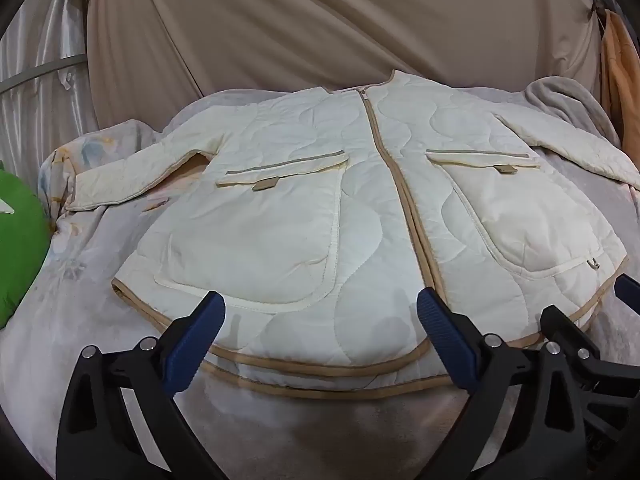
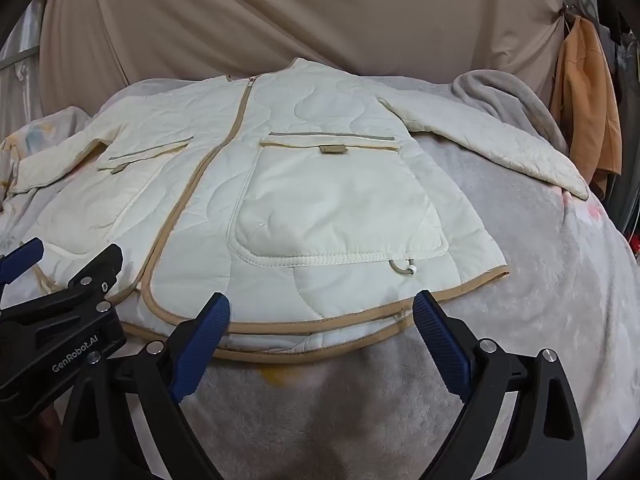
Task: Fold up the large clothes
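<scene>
Through my left wrist camera, my left gripper [image 1: 318, 312] hangs with its blue-padded jaws spread wide and nothing between them, just above the tan-bound hem of the cream quilted jacket [image 1: 360, 184]. The jacket lies flat, front up and zipped closed, on the pale grey fleecy blanket [image 1: 320, 432] that covers the bed, both sleeves spread outward. Its left sleeve reaches toward a bright green cushion [image 1: 20, 248] at the frame's left edge, over a pale flower-printed sheet [image 1: 80, 160]. A crumpled grey fleece throw [image 1: 568, 108] is heaped just beyond the other sleeve, and an orange cloth [image 1: 620, 80] hangs at the far right in front of the beige draped curtain [image 1: 320, 20]. My right gripper [image 1: 600, 320] shows in the lower right corner, over the hem. Through my right wrist camera, that right gripper [image 2: 320, 312] is likewise fully open and empty, poised over the hem below the big patch pocket [image 2: 336, 220], whose beige drawcord loop [image 2: 402, 268] lies just under it. The left gripper's black frame [image 2: 60, 320] crowds the lower left, covering part of the hem there. The grey throw [image 2: 500, 96] bunches behind the right sleeve, and the orange cloth [image 2: 588, 100] hangs beyond it.
</scene>
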`<action>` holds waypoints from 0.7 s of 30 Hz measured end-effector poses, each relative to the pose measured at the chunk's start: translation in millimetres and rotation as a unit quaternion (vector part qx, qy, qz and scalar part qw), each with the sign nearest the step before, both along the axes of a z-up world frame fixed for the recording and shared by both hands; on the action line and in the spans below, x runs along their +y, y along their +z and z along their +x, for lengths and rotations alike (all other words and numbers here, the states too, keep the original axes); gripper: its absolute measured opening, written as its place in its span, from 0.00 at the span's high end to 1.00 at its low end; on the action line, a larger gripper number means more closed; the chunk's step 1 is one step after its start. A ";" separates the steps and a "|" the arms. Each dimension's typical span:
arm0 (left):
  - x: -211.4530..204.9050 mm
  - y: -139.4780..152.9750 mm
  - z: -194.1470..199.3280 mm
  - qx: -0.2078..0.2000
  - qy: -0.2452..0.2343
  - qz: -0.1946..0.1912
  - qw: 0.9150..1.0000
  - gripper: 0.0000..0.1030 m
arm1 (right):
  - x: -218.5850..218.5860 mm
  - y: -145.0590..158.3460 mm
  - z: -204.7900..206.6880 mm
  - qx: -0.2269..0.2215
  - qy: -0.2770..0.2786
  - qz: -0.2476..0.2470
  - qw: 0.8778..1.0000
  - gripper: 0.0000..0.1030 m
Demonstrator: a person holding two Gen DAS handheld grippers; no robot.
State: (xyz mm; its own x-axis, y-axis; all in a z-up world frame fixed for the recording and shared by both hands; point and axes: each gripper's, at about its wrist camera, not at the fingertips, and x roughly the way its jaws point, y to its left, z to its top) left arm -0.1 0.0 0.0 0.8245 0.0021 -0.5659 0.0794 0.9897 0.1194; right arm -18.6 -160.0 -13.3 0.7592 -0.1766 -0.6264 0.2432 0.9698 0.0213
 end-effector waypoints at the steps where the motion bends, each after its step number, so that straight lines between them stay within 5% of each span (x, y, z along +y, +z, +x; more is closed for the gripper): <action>1: 0.5 0.0 0.1 -0.001 0.001 0.002 1.000 0.09 | 0.4 0.4 -0.8 -0.007 -0.003 -0.005 1.000 0.11; 21: -0.6 5.0 -5.3 -0.010 0.005 0.024 1.000 0.10 | 3.8 1.6 -1.8 -0.008 -0.005 -0.016 1.000 0.11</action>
State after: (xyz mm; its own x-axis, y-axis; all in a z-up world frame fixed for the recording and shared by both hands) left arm -5.4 -0.6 5.0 0.8350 0.0372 -0.5490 0.0663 0.9836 0.1675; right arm -20.4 -156.3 -11.7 0.7671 -0.2047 -0.6080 0.2535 0.9673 -0.0058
